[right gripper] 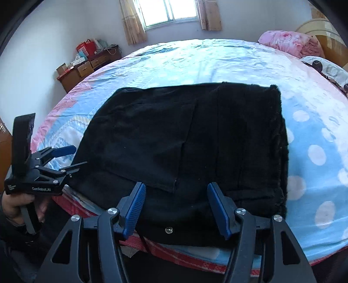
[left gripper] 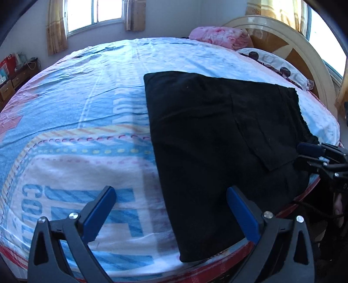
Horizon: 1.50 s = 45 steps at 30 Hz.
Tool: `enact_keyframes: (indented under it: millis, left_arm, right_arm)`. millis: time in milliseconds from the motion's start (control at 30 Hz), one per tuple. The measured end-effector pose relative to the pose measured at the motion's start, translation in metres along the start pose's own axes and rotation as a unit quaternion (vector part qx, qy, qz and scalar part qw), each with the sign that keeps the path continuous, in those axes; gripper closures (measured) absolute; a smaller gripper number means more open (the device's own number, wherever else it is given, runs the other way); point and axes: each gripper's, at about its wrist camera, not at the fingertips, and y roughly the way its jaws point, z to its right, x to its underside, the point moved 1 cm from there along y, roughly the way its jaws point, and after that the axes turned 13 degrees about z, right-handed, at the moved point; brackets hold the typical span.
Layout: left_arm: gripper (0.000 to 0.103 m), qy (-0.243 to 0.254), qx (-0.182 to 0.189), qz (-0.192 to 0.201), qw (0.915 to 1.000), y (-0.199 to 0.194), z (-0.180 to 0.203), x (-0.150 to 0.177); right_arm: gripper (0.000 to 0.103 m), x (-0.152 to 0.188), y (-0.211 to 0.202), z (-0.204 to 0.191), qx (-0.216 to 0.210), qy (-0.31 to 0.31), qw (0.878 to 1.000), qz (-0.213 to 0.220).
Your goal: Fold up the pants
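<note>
Daylight floods in from a blown-out window point(right gripper: 168, 13) at the far wall, giving the bedsheet point(left gripper: 87, 98) a cool blue sheen. The black pants point(right gripper: 184, 141) swallow detail. Fisheye distortion bows the bed, and dark vignetting fills the corners.

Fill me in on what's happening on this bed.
A person is folding black pants on the bed, a hand-held gripper in each hand. The pants lie folded into a flat rectangle near the bed's edge. The left hand-held gripper and right hand-held gripper both hover open, gripping nothing.
</note>
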Motion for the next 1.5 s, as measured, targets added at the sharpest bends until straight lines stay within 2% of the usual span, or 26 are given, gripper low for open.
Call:
enact_keyframes:
  millis: [167,333,467,600,733,867,1067,1167,1233,1367,1500]
  left_arm:
    - [0.0,-0.009,0.002,-0.001,1.0,-0.004,-0.003,-0.005]
    - [0.0,-0.015,0.012,0.03,0.9994,-0.015,-0.006,-0.02]
    - [0.0,-0.02,0.025,0.034,0.9989,-0.006,-0.008,-0.031]
    - [0.0,-0.022,0.042,0.027,0.9985,0.009,-0.006,-0.04]
    - [0.0,-0.028,0.06,0.016,0.9977,0.028,-0.004,-0.048]
    - [0.0,-0.043,0.077,-0.002,0.9961,0.043,-0.005,-0.051]
    - [0.0,-0.026,0.075,-0.007,0.9968,0.051,0.003,-0.053]
    - [0.0,-0.007,0.063,-0.012,0.9979,0.056,0.011,-0.054]
    - [0.0,0.004,0.059,-0.016,0.9981,0.058,0.012,-0.054]
    - [0.0,0.01,0.062,-0.025,0.9977,0.057,0.011,-0.054]
    - [0.0,0.012,0.062,-0.023,0.9977,0.057,0.012,-0.054]
  right_arm:
    - [0.042,-0.004,-0.001,0.002,-0.003,0.003,1.0,-0.001]
    - [0.042,-0.009,-0.018,-0.002,-0.005,0.008,1.0,0.017]
    - [0.042,-0.02,-0.034,0.012,0.013,0.019,0.999,0.049]
    - [0.041,-0.032,-0.047,0.041,0.046,0.063,0.994,0.076]
    - [0.041,-0.031,-0.037,0.082,0.073,0.13,0.987,0.058]
    - [0.041,-0.025,-0.019,0.104,0.074,0.175,0.981,0.036]
    - [0.041,-0.022,-0.01,0.109,0.056,0.187,0.98,0.041]
    - [0.041,-0.023,-0.002,0.106,0.035,0.18,0.982,0.035]
    - [0.041,-0.022,0.004,0.1,0.037,0.164,0.985,0.033]
    - [0.044,-0.02,0.003,0.115,0.02,0.212,0.976,0.045]
    - [0.047,-0.021,0.007,0.102,0.04,0.177,0.983,0.041]
